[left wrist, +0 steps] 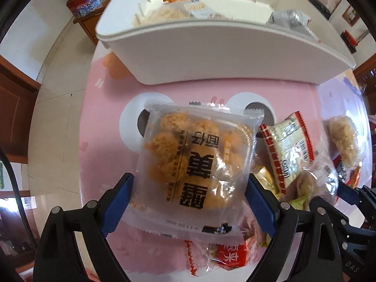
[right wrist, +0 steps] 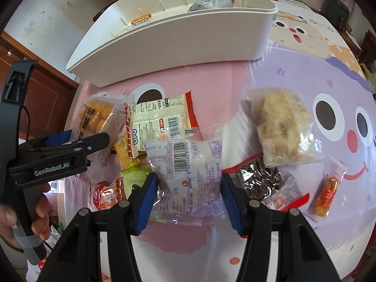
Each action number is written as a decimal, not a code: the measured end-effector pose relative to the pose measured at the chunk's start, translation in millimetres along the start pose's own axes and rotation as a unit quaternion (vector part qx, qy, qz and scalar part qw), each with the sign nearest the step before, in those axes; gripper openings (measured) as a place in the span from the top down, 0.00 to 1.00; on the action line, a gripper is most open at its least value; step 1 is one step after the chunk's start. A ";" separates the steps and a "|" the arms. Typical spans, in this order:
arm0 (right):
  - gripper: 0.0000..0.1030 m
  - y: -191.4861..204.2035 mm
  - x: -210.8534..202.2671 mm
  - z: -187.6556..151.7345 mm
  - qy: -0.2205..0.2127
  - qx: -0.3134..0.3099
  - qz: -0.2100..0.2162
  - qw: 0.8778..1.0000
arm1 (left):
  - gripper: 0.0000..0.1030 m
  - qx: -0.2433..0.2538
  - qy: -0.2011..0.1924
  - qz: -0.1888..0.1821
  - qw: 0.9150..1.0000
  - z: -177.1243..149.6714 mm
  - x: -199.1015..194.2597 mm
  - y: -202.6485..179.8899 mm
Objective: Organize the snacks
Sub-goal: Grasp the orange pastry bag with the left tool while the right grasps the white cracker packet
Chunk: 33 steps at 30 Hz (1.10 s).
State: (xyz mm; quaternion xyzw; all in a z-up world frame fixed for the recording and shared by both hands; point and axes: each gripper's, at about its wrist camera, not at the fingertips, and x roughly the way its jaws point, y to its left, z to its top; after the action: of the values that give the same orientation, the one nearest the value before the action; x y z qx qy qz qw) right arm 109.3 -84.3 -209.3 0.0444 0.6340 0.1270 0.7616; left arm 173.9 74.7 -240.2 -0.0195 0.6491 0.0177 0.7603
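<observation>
My left gripper (left wrist: 189,202) clamps the pork-floss bun pack (left wrist: 199,155) by both side edges, over the pink mat (left wrist: 103,155). My right gripper (right wrist: 189,198) pinches the white packet (right wrist: 190,176), with the snack pile (right wrist: 150,127) crowding its left. Bare mat lies between pile and bin (right wrist: 178,37) beyond.

White bin (right wrist: 178,44) wall blocks far side; bare tablecloth (right wrist: 206,77) strip before it.

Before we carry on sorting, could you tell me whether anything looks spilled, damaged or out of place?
Nothing looks spilled or torn. The loose snacks simply lie overlapping in a heap on the table before the white bin, which already holds a few packets.
</observation>
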 end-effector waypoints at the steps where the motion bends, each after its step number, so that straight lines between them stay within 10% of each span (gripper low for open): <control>1: 0.47 -0.1 1.6 0.1 0.003 0.001 0.003 1.000 | 0.11 -0.002 0.003 -0.001 1.000 1.1 2.7 0.2; 33: 0.60 4.6 -15.2 -5.0 0.000 -0.007 0.028 1.000 | 0.33 -0.086 -0.034 0.002 0.996 -24.9 -36.1 28.3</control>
State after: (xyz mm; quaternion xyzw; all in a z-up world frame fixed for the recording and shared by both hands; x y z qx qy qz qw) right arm 101.3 -84.2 -194.7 0.0568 0.6318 0.1522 0.7580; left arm 142.2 101.6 -208.6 -0.0830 0.6189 0.0756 0.7774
